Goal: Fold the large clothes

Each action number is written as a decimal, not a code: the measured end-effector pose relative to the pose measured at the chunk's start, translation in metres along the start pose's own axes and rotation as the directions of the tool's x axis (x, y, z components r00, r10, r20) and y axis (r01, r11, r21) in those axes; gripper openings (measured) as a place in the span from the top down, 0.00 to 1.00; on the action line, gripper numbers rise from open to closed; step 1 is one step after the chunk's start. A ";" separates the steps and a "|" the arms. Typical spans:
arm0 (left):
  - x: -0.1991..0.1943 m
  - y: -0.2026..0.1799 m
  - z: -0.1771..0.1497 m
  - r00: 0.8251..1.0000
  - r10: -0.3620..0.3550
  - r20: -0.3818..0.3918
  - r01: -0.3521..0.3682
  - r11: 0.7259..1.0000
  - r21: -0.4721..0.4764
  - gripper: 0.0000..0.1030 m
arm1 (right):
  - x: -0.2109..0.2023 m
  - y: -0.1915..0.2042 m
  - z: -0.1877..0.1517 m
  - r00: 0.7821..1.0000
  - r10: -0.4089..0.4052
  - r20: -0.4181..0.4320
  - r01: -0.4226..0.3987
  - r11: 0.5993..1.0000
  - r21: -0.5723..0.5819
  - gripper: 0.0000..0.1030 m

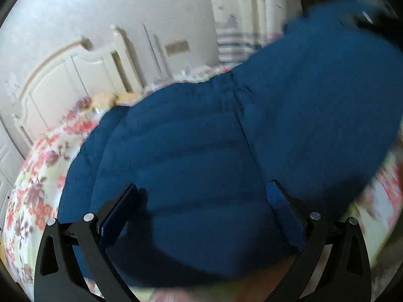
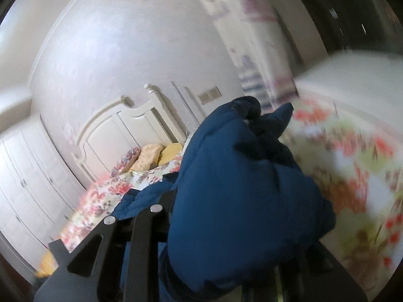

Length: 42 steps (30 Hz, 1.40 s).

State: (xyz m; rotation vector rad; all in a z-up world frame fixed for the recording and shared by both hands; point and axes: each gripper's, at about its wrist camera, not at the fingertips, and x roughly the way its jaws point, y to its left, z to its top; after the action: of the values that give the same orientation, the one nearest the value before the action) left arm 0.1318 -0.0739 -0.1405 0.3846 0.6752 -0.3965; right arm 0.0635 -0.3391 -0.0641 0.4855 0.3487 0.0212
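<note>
Folding stage: early to middle, by my reading; the blue padded jacket is spread on the bed with one part lifted, and no tidy stack shows yet.

Left wrist view, jacket: the blue padded jacket [image 1: 201, 151] fills the centre and runs up toward 2 o'clock, lying quilted side up over the floral bedspread [image 1: 37, 176], which shows at 8 to 9 o'clock and again at 4 o'clock.
Left wrist view, gripper: the left hand-held gripper [image 1: 204, 201] has its fingers spread wide, one at 7 o'clock and one at 5 o'clock, with jacket fabric seen between them; nothing is pinched, and whether the tips touch the cloth I cannot tell.
Left wrist view, surroundings: a cream headboard [image 1: 75, 80] stands at 10 o'clock; the picture is smeared toward 2 and 4 o'clock.

Right wrist view, jacket: a bunched fold of the same jacket [image 2: 239, 188] rises from the centre toward 12 o'clock, lifted clear of the bed.
Right wrist view, gripper: the right hand-held gripper [image 2: 173, 221] is narrowed onto that fold; only its finger at 7 o'clock is plain, the other hidden under fabric.
Right wrist view, surroundings: yellow pillows [image 2: 161, 154] lie at 10 o'clock beside the headboard.

Done so far: jacket laid out, one part gathered and raised.
Left to do: carry the raised part across, lay it flat, then fold the remainder into a compact shape.
</note>
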 end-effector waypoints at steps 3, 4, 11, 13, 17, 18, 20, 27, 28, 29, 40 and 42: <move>-0.020 0.027 -0.009 0.980 -0.184 -0.071 0.185 0.983 -0.006 0.05 | 0.008 0.086 0.009 0.998 -0.057 0.027 0.063 0.956 -0.286 0.78; -0.031 0.055 -0.011 0.962 -0.265 -0.067 0.261 0.963 -0.074 0.05 | 0.012 0.110 0.006 0.997 -0.071 0.029 0.076 0.926 -0.368 0.78; -0.095 0.257 -0.032 0.997 0.062 0.052 -0.027 0.856 -0.517 0.05 | 0.080 0.296 -0.137 0.986 -0.168 -0.021 0.048 0.396 -0.917 0.75; -0.106 0.282 -0.036 0.993 0.104 0.055 -0.058 0.840 -0.539 0.05 | 0.106 0.311 -0.218 0.974 -0.224 -0.042 -0.008 0.149 -0.989 0.70; -0.100 0.276 -0.022 0.996 0.060 0.068 -0.021 0.882 -0.470 0.05 | 0.112 0.309 -0.261 0.979 -0.196 0.063 0.071 0.037 -0.997 0.74; -0.096 0.269 -0.012 0.997 0.039 0.071 -0.004 0.901 -0.433 0.05 | 0.111 0.306 -0.257 0.981 -0.187 0.050 0.059 0.045 -0.997 0.74; -0.090 0.252 0.014 0.996 -0.002 0.094 0.035 0.938 -0.346 0.05 | 0.108 0.304 -0.257 0.984 -0.171 0.043 0.049 0.032 -0.998 0.74; 0.004 0.166 0.136 0.998 -0.055 0.007 0.054 0.998 0.018 0.05 | 0.096 0.309 -0.259 0.991 -0.121 0.055 0.055 -0.006 -0.998 0.56; 0.032 0.158 0.144 0.997 -0.053 -0.058 0.056 0.997 0.044 0.05 | 0.083 0.309 -0.253 0.996 -0.088 0.018 0.019 0.007 -1.000 0.37; 0.047 0.154 0.146 0.995 -0.043 -0.093 0.049 0.997 0.061 0.05 | 0.074 0.308 -0.248 0.998 -0.062 -0.018 -0.016 0.032 -0.999 0.27; 0.100 0.189 0.107 0.989 -0.125 -0.084 0.122 0.992 -0.043 0.04 | 0.067 0.279 -0.136 0.919 0.157 -0.361 -0.381 0.587 -0.714 0.62; 0.100 0.191 0.104 0.988 -0.133 -0.077 0.128 0.989 -0.073 0.04 | 0.084 0.294 -0.152 0.911 0.126 -0.393 -0.393 0.553 -0.735 0.62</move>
State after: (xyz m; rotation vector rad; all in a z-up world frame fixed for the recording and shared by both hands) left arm 0.3471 0.0188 -0.0920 0.2935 0.7940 -0.4830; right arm 0.1099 -0.0015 -0.0815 -0.4057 0.5179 0.5454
